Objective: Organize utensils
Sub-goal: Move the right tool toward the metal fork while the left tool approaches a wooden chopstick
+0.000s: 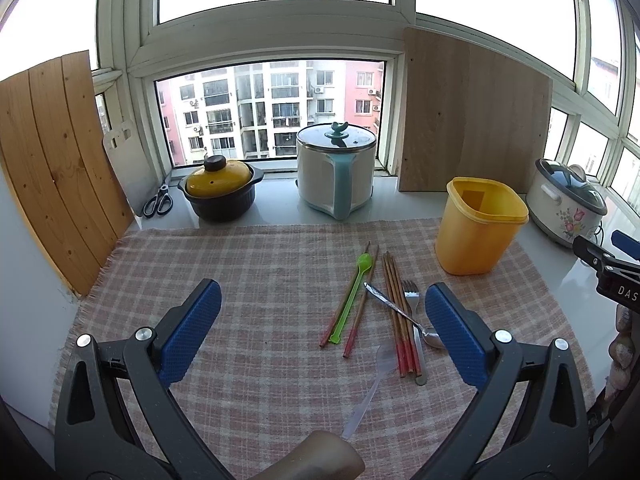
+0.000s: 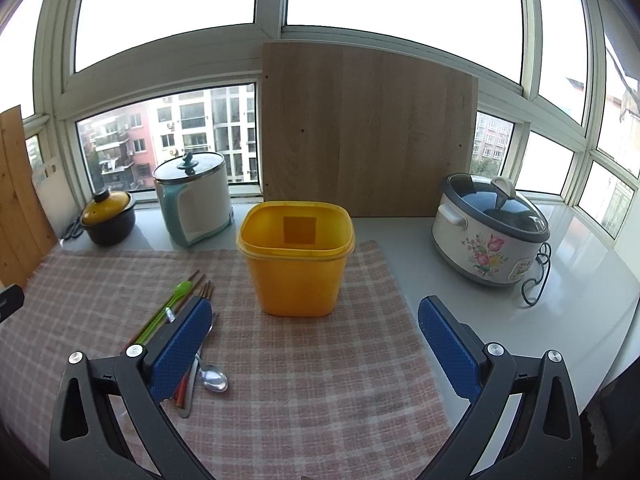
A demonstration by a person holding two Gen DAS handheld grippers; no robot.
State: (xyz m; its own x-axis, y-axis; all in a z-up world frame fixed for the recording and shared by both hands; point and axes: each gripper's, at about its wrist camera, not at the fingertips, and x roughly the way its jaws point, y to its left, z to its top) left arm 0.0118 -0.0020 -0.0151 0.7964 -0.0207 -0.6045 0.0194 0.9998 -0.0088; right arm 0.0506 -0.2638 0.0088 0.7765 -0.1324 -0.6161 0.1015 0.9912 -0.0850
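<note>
Utensils lie on a pink checked cloth (image 1: 260,280): a green plastic spoon (image 1: 352,296), several wooden chopsticks (image 1: 398,320), a metal fork (image 1: 414,320), a metal spoon (image 1: 404,316) and a clear plastic spoon (image 1: 368,392). An empty yellow container (image 1: 478,226) stands upright behind them; it also shows in the right wrist view (image 2: 296,256). My left gripper (image 1: 322,304) is open above the cloth, over the utensils. My right gripper (image 2: 316,320) is open in front of the container. Its left finger hides part of the chopsticks (image 2: 202,288), beside the metal spoon (image 2: 212,378) and green spoon (image 2: 168,308).
On the white counter (image 2: 580,280) stand a yellow-lidded black pot (image 1: 220,190), a white and teal cooker (image 1: 336,168), scissors (image 1: 158,200) and a floral rice cooker (image 2: 490,232) with its cord. Wooden boards (image 1: 472,112) lean against the windows.
</note>
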